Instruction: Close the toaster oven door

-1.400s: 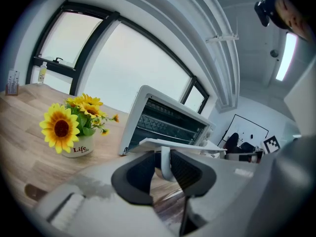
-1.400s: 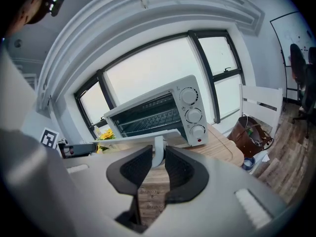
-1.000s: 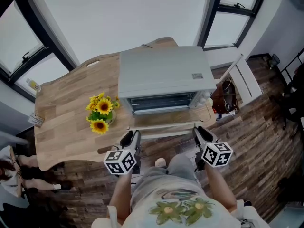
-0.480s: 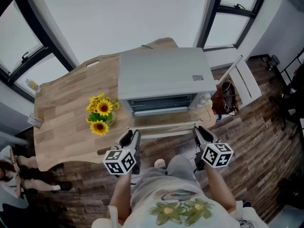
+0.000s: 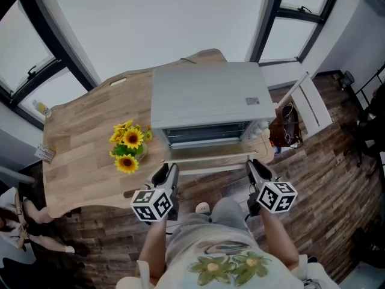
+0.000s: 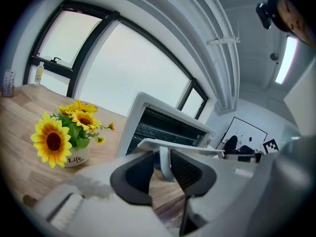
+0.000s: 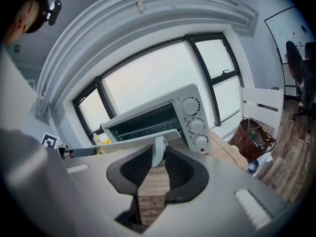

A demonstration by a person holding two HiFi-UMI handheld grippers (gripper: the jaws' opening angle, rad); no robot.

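Toaster oven (image 5: 207,95): stands on the wooden bench (image 5: 78,155), its front toward the person; three knobs (image 7: 193,125) on its right side.
Door (image 5: 207,157): open, folded down roughly level, sticking out over the bench's near edge.
Handle (image 6: 165,163): a white bar along the door's free edge; in each gripper view one of its posts stands between the jaws.
Left hand-held gripper (image 5: 165,173): at the left end of the handle, jaws narrowed onto the left post, pads touching or very nearly touching it.
Right hand-held gripper (image 5: 255,168): at the right end, jaws drawn in on the right post in the same way.
Nearby: sunflower pot (image 5: 128,145) on the bench left of the oven, clear of the door's arc.
Step in hand (judgement): both grips look set on the handle and the lift has not begun, since the door lies flat.
Progress (judgement): early; closing not yet done.
Next move calls for: raising both ends together, up and away from the person along the arc about the bottom hinge, keeping the two sides even so the door does not twist, then pressing it flush to the oven front before opening the jaws.
Risk (judgement): a post slipping from the pads, or the light oven sliding back on the bench under the final push.
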